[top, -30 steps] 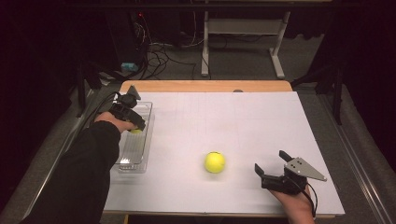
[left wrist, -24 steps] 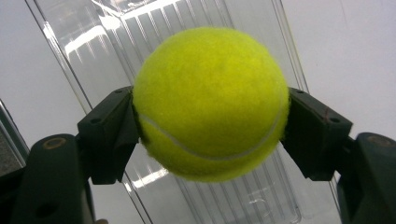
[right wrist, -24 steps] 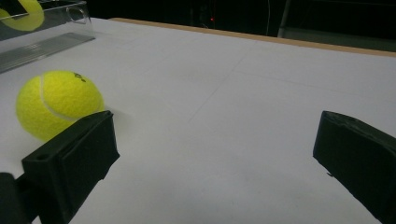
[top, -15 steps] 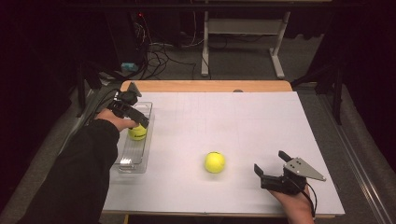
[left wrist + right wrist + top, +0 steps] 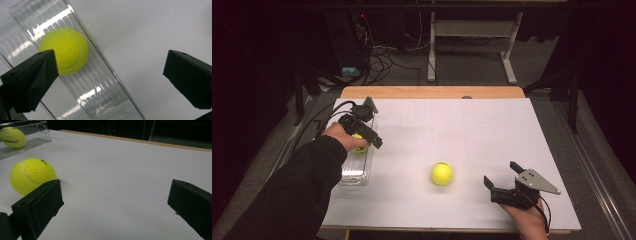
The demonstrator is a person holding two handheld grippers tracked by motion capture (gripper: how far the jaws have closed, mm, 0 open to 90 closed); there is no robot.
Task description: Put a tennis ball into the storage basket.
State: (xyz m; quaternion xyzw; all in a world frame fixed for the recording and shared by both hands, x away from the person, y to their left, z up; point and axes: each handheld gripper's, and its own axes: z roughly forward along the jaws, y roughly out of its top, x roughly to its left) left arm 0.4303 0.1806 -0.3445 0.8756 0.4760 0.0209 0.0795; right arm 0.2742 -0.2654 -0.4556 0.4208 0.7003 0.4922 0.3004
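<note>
Holding both tools open, we see the ball (image 5: 63, 51) in the tray (image 5: 105, 92), its black print too small to read; the tray's long axis runs away from us.

Lab: cables (image 5: 384, 52), bare workbench (image 5: 492, 120)

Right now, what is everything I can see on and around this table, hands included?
Yellow felt tennis balls: two; one loose on the sheet near the middle, one lying in the tray.
Clear ribbed plastic tray: one, transparent, long and narrow, at the sheet's left edge.
White paper sheet: one, covers most of the tabletop.
Wooden tabletop: one, light brown, its far edge bare.
White metal stand legs: on the grey floor behind the table.
Black cables: several, tangled on the floor at the back left.
Left gripper: one, black, jaws open, above the tray; they have just been opening, nothing between them.
Right gripper: one, black with a grey plate, jaws open, on the sheet at the near right.
</note>
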